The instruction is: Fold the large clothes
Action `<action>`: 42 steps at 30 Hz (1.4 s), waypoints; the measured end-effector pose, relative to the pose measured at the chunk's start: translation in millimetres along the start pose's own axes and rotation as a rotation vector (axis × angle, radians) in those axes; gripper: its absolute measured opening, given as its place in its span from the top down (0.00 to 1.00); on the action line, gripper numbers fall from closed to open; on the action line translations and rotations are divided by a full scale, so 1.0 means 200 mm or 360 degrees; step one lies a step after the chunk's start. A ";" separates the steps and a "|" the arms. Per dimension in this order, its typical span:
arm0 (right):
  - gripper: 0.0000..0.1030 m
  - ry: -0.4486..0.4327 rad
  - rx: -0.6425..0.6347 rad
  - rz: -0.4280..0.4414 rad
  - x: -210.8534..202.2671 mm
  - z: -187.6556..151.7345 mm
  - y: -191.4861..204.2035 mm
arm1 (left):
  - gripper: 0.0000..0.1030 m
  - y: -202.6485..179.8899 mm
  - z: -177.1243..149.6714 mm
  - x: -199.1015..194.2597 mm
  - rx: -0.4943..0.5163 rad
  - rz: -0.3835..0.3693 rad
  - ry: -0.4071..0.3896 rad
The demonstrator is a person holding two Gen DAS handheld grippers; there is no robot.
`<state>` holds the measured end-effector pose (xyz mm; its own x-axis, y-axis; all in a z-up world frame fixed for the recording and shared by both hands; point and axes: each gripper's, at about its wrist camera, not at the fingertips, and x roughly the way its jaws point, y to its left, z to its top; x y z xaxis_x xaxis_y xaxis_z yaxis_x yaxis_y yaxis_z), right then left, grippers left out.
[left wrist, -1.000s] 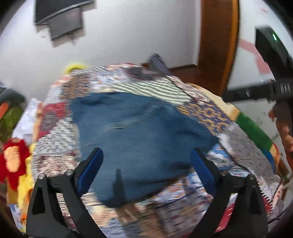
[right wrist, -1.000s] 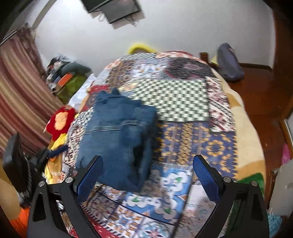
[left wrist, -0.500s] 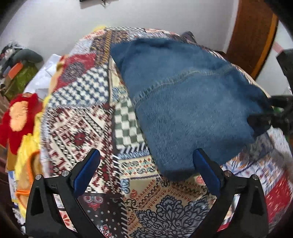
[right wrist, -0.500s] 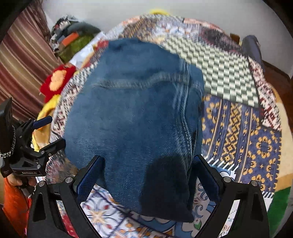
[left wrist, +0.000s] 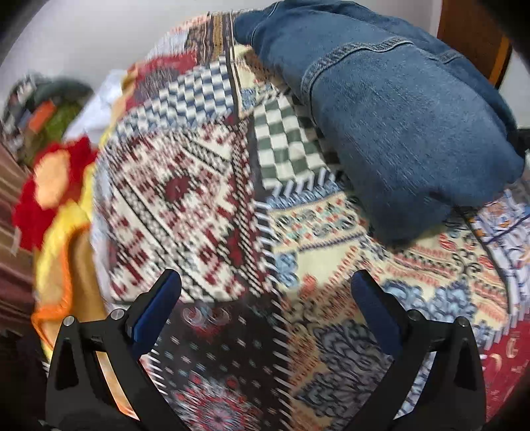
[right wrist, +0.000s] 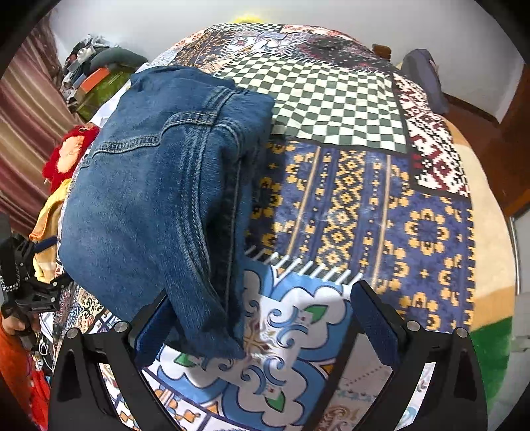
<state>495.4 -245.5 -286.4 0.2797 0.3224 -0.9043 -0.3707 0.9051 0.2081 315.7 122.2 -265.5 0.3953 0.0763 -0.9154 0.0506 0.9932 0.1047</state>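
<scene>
A folded pair of blue jeans (right wrist: 159, 199) is seen lying on a patchwork bedspread (right wrist: 347, 205), toward the left part of the bed in the right wrist view, with its stitched seams and a back pocket facing up. In the left wrist view the same jeans (left wrist: 404, 122) are found at the upper right, resting over a green-and-white checked patch and a paisley patch of the bedspread (left wrist: 205, 199). The right gripper (right wrist: 261, 321) is held spread wide, its blue-padded fingers well apart; the frayed near end of the jeans lies just over its left finger and reaches into the gap, but nothing is clamped. The left gripper (left wrist: 265, 308) is likewise held wide apart above bare bedspread, well clear of the jeans and grasping nothing. That left gripper (right wrist: 26, 281) is also visible at the far left edge of the right wrist view, beside the bed. A red and yellow plush toy (left wrist: 53, 185) is seen off the bed's left side, and a dark bag (right wrist: 424, 79) lies past the far right corner, near a white wall (right wrist: 298, 13).
</scene>
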 end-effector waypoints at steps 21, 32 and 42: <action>0.03 -0.0231 -0.0263 -0.0044 -0.27 0.42 0.30 | 0.00 -0.06 0.54 -0.23 0.0038 -0.0084 -0.0301; 0.03 -0.0039 -0.0140 0.0181 0.13 0.77 0.38 | 0.00 -0.04 0.90 -0.02 -0.0055 -0.0093 -0.0326; 0.03 0.0006 0.0073 0.0101 0.35 0.91 0.18 | 0.00 0.11 1.16 0.22 -0.0368 -0.0147 -0.0299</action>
<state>662.2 -139.9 -274.8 0.2537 0.3789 -0.8900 -0.3469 0.8945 0.2819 546.7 127.4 -212.8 0.5623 -0.0115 -0.8268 -0.1071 0.9905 -0.0866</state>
